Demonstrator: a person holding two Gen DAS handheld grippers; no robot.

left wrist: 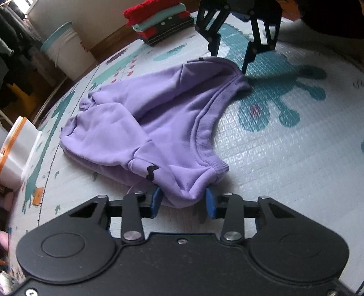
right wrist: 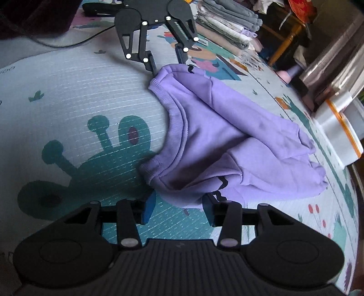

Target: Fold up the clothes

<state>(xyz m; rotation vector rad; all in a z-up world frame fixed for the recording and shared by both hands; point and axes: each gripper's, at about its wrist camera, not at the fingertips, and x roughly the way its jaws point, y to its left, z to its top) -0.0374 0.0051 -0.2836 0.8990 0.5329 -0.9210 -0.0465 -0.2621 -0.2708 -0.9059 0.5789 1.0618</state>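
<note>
A patterned play mat [left wrist: 284, 141] covers the floor. In its middle lies a purple sweatshirt [left wrist: 141, 118], partly folded. The left gripper [left wrist: 184, 201] and the right gripper [right wrist: 178, 206] each stand wide open around one corner of its ribbed hem, not pinching it. Folded clothes [left wrist: 159, 25] are stacked near the mat's edge.

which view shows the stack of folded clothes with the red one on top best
The left wrist view. There the red-topped stack of folded clothes sits in full at the far edge of the play mat, beyond the purple sweatshirt. The right wrist view does not show it; its far pile is a different, grey and pale one.
</note>
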